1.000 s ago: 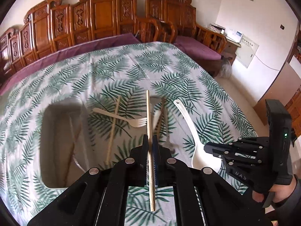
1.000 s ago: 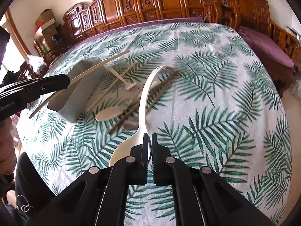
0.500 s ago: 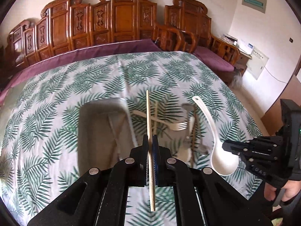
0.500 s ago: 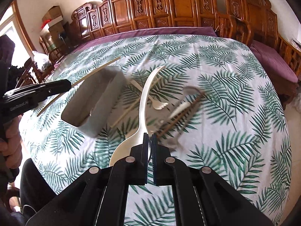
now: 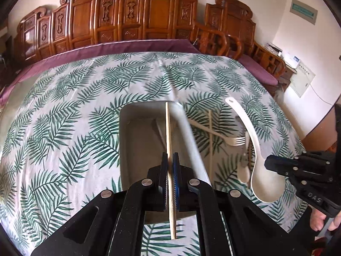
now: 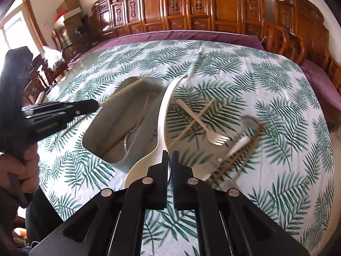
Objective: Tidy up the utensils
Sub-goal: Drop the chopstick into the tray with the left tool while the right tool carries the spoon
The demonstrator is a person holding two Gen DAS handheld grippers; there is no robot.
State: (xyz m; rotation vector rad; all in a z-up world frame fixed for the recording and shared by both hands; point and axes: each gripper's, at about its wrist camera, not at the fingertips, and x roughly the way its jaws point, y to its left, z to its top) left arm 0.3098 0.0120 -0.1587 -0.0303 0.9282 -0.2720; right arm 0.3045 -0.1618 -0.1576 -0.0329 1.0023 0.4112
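Observation:
My left gripper (image 5: 169,160) is shut on a pale wooden chopstick (image 5: 168,128) and holds it above the grey rectangular tray (image 5: 138,140). It also shows in the right wrist view (image 6: 93,105), with the chopstick (image 6: 125,90) pointing over the tray (image 6: 119,128). My right gripper (image 6: 169,157) is shut on the bowl of a white plastic spoon (image 6: 165,111), held in the air just right of the tray. The spoon (image 5: 253,149) and right gripper (image 5: 270,162) show in the left wrist view. The tray holds a few thin utensils.
On the fern-print tablecloth (image 6: 266,89) right of the tray lie a plastic fork (image 6: 204,125) crossed by a chopstick (image 6: 191,123), and dark chopsticks with a white spoon (image 6: 238,149). Carved wooden chairs (image 5: 132,19) ring the table's far side.
Both grippers have moved left with their utensils. The left chopstick now hangs over the tray, and the spoon has come up beside the tray's right wall.

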